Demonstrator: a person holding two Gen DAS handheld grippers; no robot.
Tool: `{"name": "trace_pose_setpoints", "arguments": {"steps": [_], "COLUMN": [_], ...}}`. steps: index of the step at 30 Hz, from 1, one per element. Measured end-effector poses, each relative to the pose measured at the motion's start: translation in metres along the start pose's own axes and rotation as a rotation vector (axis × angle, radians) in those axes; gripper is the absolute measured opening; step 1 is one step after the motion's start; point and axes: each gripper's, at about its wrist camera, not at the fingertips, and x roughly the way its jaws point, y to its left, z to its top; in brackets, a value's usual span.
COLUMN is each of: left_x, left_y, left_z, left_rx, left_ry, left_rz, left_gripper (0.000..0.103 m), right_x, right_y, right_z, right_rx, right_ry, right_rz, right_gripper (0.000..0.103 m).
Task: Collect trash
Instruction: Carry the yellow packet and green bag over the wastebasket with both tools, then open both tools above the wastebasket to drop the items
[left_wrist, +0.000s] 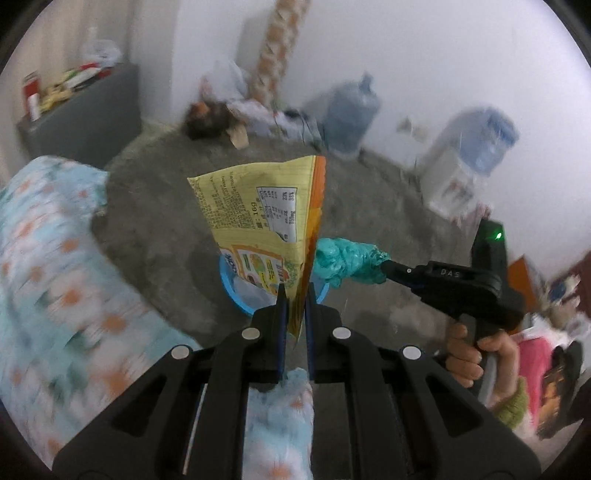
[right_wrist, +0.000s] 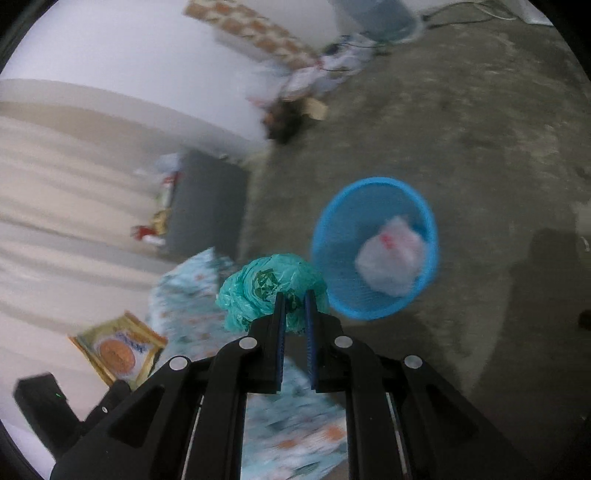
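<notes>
Both loads are in hand and the carry to the bin is the step under way. The left tongs (left_wrist: 295, 291) pinch a yellow snack wrapper (left_wrist: 258, 225) by its lower edge; the right tongs (right_wrist: 294, 295) pinch a crumpled teal plastic bag (right_wrist: 258, 288). The blue mesh wastebasket (right_wrist: 334, 236) stands on the concrete floor (right_wrist: 480, 147) at about one o'clock of the right tongs, a white bag (right_wrist: 391, 258) already inside. Next, I judge, each load must hang over the rim before the tongs part.

I see a yellow snack wrapper (left_wrist: 255, 218) with an orange edge, a crumpled teal plastic bag (right_wrist: 271, 290), a bright blue mesh basket (right_wrist: 375, 192) — a whitish bag (right_wrist: 391, 258) with red print inside — and bedding (left_wrist: 48, 266) in pale blue with orange-and-white flowers.
</notes>
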Motion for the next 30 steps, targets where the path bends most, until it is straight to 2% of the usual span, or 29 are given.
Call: {"name": "trace_pose_setpoints", "arguments": {"steps": [4,6,8,9,10,11,13,15,22,25,30], "left_x": [0.065,0.091,0.115,0.131,0.142,0.155,0.174,0.183,0.146,0.109,0.031], "left_y": [-0.009,-0.009,-0.010,-0.012,-0.013,-0.014,-0.015,-0.016,-0.019,-0.023,-0.032], "left_z": [0.022,0.034,0.043,0.047,0.049,0.051,0.054,0.053,0.053,0.051,0.035], "left_rx": [0.026,0.044,0.063,0.077,0.086,0.098,0.102,0.089,0.073,0.055,0.055], "left_ry": [0.099,0.123,0.130,0.133,0.141,0.151,0.166,0.186,0.118,0.081,-0.020], "left_rz": [0.020,0.022,0.045,0.057,0.064,0.087,0.126,0.117,0.071,0.051,0.057], "left_gripper": [0.007,0.007,0.010,0.023,0.040,0.045,0.049,0.049,0.060,0.065,0.072], "right_x": [0.038,0.057,0.080,0.091,0.109,0.119,0.129,0.125,0.084,0.072,0.047], "right_y": [-0.016,-0.022,-0.034,-0.041,-0.052,-0.061,-0.078,-0.085,-0.096,-0.089,-0.046], "right_z": [0.019,0.029,0.041,0.046,0.052,0.054,0.052,0.046,0.021,0.018,0.009], "right_rx": [0.033,0.045,0.072,0.085,0.098,0.120,0.171,0.196,0.209,0.197,0.088], "right_ry": [0.011,0.015,0.019,0.024,0.043,0.055,0.071,0.058,0.003,0.002,-0.003], "right_rz": [-0.074,-0.100,-0.137,-0.153,-0.175,-0.203,-0.256,-0.236,-0.189,-0.176,-0.118], "right_gripper": [0.010,0.011,0.018,0.025,0.047,0.053,0.053,0.053,0.056,0.060,0.065]}}
